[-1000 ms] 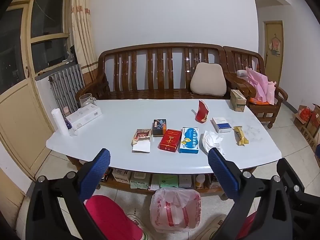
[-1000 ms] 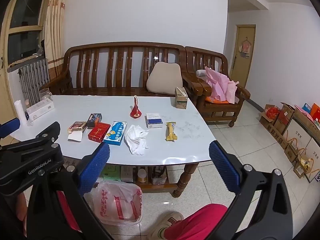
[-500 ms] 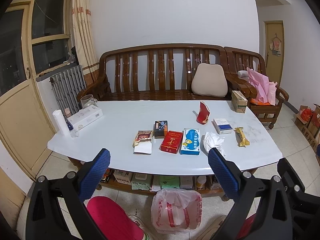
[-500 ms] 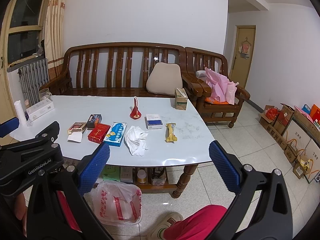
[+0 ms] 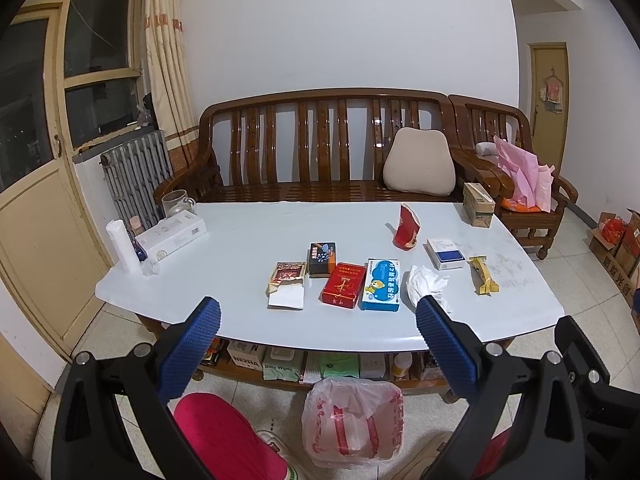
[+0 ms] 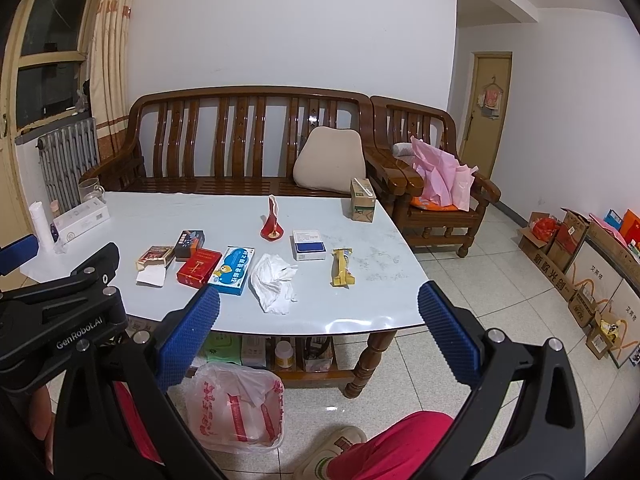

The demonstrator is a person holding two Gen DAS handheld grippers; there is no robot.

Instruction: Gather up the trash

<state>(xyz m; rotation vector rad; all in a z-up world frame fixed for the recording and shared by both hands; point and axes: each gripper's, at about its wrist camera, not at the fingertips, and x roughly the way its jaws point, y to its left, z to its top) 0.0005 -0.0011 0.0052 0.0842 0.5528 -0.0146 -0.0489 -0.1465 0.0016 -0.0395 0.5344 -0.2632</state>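
Litter lies on the white table (image 5: 240,240): a crumpled tissue (image 5: 425,283) (image 6: 274,282), a yellow wrapper (image 5: 483,275) (image 6: 342,267), a torn red paper cup (image 5: 407,227) (image 6: 273,218), a red box (image 5: 344,283) (image 6: 199,267), a blue box (image 5: 381,285) (image 6: 233,265), a dark box (image 5: 321,258) and an opened packet (image 5: 286,276). On the floor under the table's front edge stands an open plastic bag (image 5: 352,420) (image 6: 236,406). My left gripper (image 5: 318,340) and right gripper (image 6: 318,330) hang open and empty, short of the table.
A wooden sofa (image 5: 320,152) with a beige cushion (image 5: 418,164) stands behind the table, an armchair (image 6: 436,184) with a pink bag to its right. A carton (image 6: 362,200), a white box (image 5: 172,234) and a mug (image 5: 175,202) sit on the table. Cardboard boxes (image 6: 580,264) line the right wall. A person's red-clad legs are below.
Both views have shifted slightly, the table drifting a little down and right in the left wrist view. Nothing on the table has moved and both grippers stay open.
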